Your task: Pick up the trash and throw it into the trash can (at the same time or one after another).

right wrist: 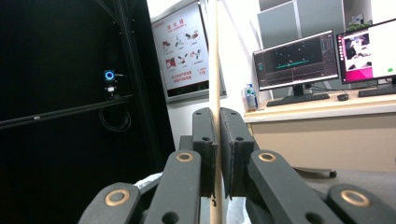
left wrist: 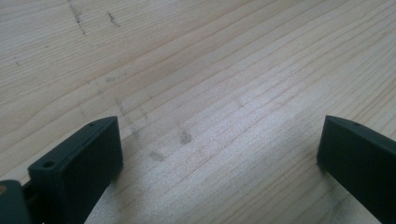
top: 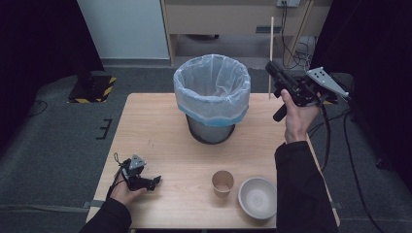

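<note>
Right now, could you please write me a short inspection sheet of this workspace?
Surface: wooden table, faint scuff marks, dry.
Job's things: thin wooden stick held upright; lined waste bin standing at the table's far middle.
Clutter: paper cup and bowl near the front edge, apart from each other.
Grippers: right gripper shut on the stick, raised beside the bin; left gripper open, low over bare wood.
Cables: one trails from the right gripper; more on the floor behind.
Surroundings: dark curtains, grey carpet, desk with monitors.
</note>
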